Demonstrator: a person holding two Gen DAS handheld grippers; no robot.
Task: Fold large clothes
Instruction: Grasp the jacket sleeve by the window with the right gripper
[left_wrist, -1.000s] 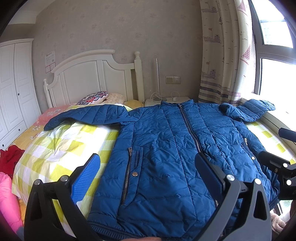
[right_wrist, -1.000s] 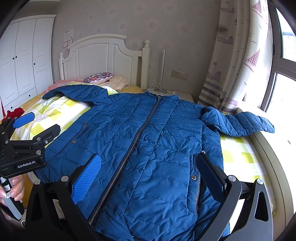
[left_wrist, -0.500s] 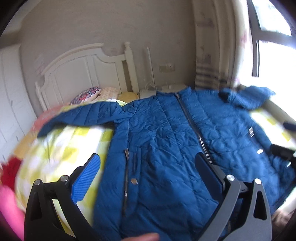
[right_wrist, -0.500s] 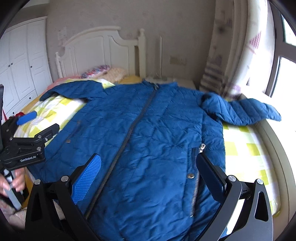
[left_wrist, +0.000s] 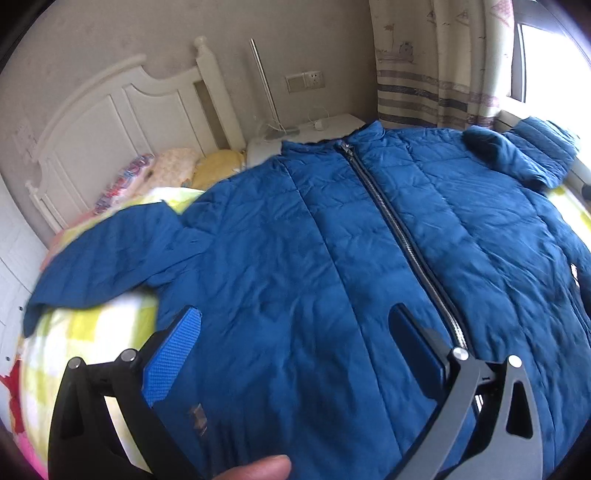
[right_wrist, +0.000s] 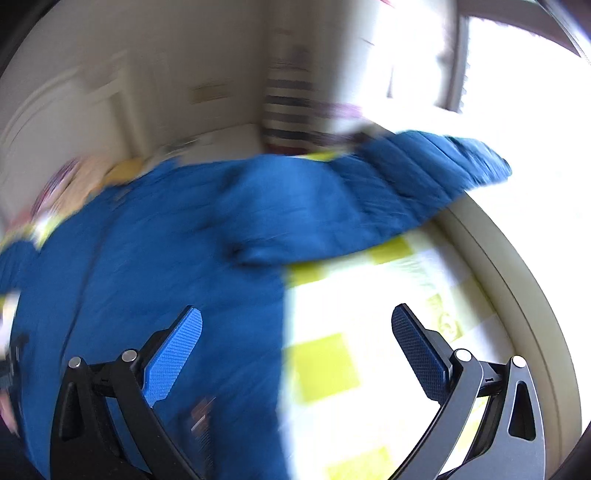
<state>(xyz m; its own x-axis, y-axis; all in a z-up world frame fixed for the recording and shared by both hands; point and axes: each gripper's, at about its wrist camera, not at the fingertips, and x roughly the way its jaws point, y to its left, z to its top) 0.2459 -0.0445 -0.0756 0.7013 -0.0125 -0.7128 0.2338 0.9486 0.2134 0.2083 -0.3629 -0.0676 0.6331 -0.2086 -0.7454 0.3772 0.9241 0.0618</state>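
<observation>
Jacket (left_wrist: 332, 258) blue quilted, zipped, spread flat on your yellow-checked bed (right_wrist: 351, 314) | left gripper (left_wrist: 295, 343) fingers wide over its left front, holding nothing | right gripper (right_wrist: 295, 343) fingers wide above its right edge; view blurred

No readable text, label or number anywhere.

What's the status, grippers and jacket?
Left gripper open, empty, over jacket front. Right gripper open, empty, over jacket's side edge. Jacket flat on bed, zipped, sleeves spread. Nothing in the way.
</observation>
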